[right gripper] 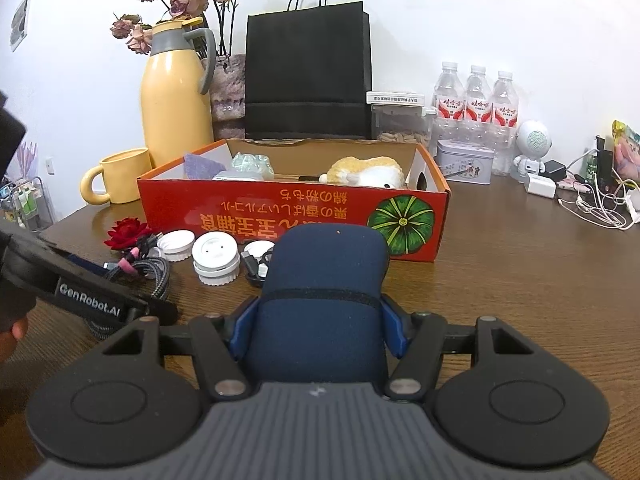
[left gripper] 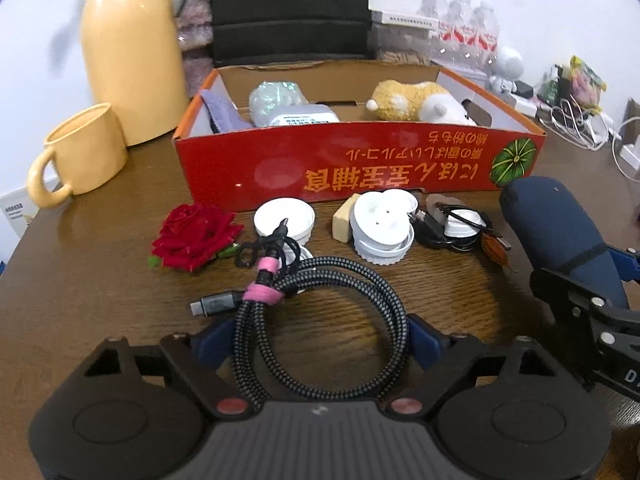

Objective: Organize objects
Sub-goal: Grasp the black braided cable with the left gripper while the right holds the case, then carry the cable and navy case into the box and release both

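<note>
Jaws: left gripper (left gripper: pixel 314 336) spread wide round coiled braided grey cable (left gripper: pixel 320 304), pads apart; right gripper (right gripper: pixel 318 322) clamps padded navy fabric pouch (right gripper: pixel 320 300). Red cardboard box (right gripper: pixel 280 216) w/ fluffy yellow-white plush toy (right gripper: pixel 368 172).

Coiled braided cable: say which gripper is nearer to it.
Left. The left gripper straddles the braided cable, fingers on either side. The right gripper, clamped on a navy pouch, sits off beside it.
</note>
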A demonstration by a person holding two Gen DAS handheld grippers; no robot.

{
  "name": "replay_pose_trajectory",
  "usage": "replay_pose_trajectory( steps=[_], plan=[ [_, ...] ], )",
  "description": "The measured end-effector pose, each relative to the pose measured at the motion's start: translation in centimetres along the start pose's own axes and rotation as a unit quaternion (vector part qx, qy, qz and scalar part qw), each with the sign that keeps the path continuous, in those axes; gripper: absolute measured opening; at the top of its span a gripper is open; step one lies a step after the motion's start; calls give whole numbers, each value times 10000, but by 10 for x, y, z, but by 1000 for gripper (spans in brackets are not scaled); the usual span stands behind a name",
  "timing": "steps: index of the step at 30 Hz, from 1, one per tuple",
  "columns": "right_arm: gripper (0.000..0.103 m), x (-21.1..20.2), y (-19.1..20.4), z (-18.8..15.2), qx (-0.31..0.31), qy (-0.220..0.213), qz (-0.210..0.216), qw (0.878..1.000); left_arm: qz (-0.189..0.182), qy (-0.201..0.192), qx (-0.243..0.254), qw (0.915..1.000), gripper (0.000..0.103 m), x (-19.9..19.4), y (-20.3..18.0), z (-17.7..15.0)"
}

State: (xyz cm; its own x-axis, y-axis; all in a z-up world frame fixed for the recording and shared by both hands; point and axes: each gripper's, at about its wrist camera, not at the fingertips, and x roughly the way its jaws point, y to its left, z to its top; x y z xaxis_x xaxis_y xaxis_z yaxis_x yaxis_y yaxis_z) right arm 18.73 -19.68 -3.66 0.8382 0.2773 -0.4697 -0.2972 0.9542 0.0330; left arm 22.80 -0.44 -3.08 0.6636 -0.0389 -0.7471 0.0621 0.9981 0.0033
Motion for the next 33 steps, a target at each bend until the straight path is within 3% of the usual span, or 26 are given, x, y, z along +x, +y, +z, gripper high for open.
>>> replay_pose_trajectory(
  steps=[14, 33],
  plan=[
    [62, -3, 1, 0, 19, -119, 20, 9999, 55, -463, -386, 9982, 87, -34, 0, -3],
    [62, -5, 8, 48, -103, -466, 246, 9986, 205, -1113, -450, 9926, 87, -64, 0, 45]
  ],
)
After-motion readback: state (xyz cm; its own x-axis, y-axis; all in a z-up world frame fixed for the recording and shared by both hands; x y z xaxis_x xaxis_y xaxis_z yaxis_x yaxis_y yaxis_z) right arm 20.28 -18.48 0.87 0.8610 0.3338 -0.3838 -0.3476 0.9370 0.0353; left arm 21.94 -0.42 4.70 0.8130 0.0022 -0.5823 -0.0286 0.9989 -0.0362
